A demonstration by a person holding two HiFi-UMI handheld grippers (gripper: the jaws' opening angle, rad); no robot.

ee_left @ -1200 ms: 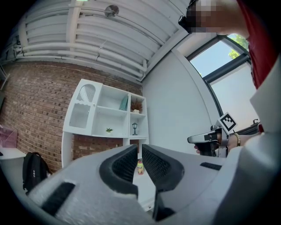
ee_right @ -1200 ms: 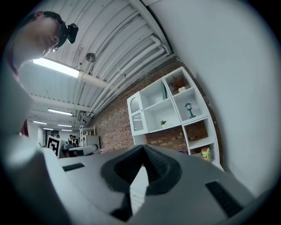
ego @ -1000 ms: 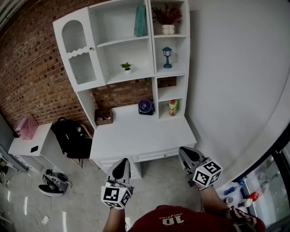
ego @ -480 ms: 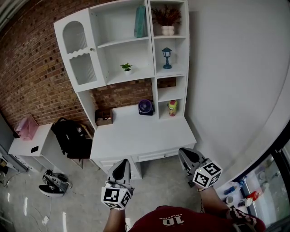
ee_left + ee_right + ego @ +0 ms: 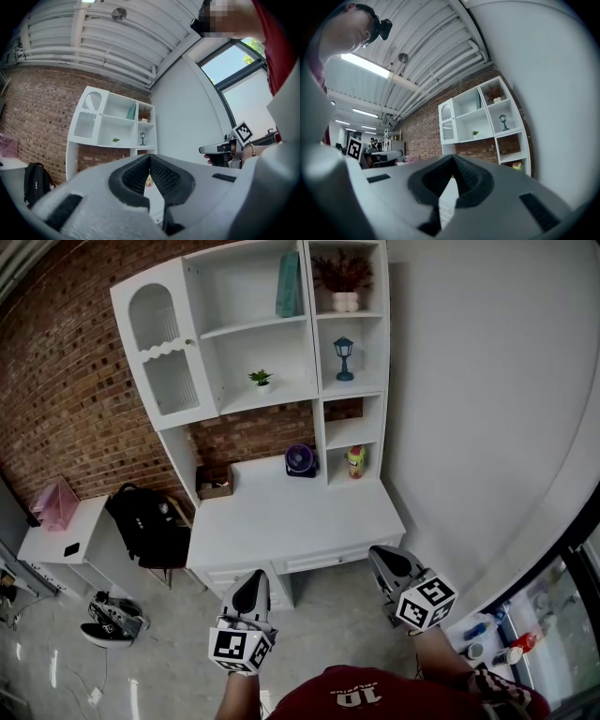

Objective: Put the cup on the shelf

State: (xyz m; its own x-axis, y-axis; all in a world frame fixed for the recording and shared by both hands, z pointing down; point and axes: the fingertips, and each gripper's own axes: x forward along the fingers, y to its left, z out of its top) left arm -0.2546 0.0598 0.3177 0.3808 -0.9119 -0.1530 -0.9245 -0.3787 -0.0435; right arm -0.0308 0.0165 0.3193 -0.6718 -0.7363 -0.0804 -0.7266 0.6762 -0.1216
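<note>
Left hand-held gripper (image 5: 250, 579): jaws are pressing together on nothing, hovering in front of the bench (image 5: 291, 514).
Right hand-held gripper (image 5: 382, 559): jaws are meeting too, carrying nothing.
Cup (image 5: 355, 461): standing in the lowest right compartment of the shelf (image 5: 312, 334), near a purple fan (image 5: 301, 460).
Box (image 5: 215, 481): sitting at the bench's back left, contents not showing.
Vase (image 5: 345, 302): holding dried stems in the top right compartment.

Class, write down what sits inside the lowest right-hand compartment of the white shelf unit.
One small yellow-green cup with a red top; whatever lies behind it is covered.
</note>
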